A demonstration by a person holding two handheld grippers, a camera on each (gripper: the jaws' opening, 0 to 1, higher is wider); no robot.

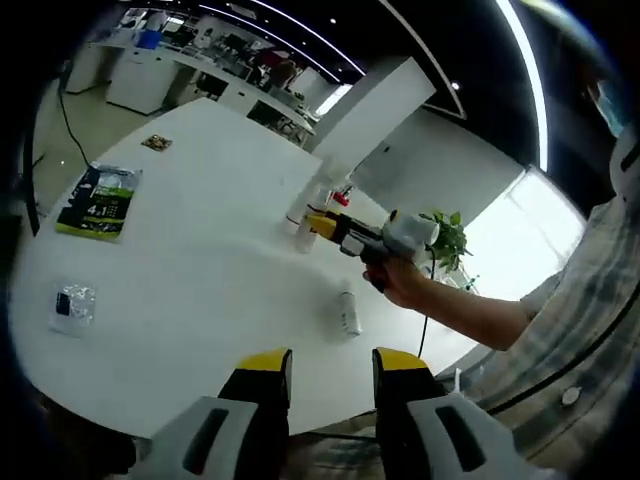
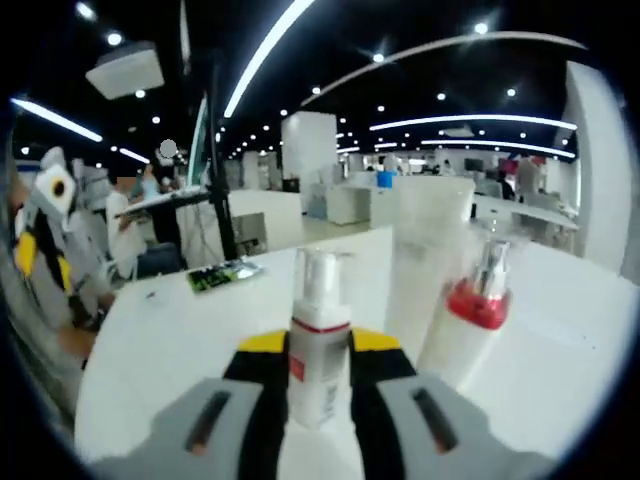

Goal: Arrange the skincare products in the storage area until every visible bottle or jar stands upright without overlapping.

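A small white pump bottle point(image 2: 318, 370) with a red band stands upright on the white table point(image 2: 160, 350), and my right gripper point(image 2: 318, 345) is shut on its sides. Just right of it stand a tall white tube point(image 2: 430, 250) and a white bottle with a red collar point(image 2: 470, 320). In the left gripper view a hand holds the right gripper point(image 1: 322, 224) against that cluster of bottles point(image 1: 318, 195). Nearer, a small white bottle point(image 1: 349, 312) lies on its side. My left gripper point(image 1: 330, 372) hovers open over the table's near edge, holding nothing.
A green packet point(image 1: 100, 200) lies at the table's left, with a small foil sachet point(image 1: 72, 305) nearer and a small dark item point(image 1: 156, 142) farther back. A potted plant point(image 1: 447, 240) is behind the hand. A person's arm and shirt point(image 1: 560, 310) are at the right.
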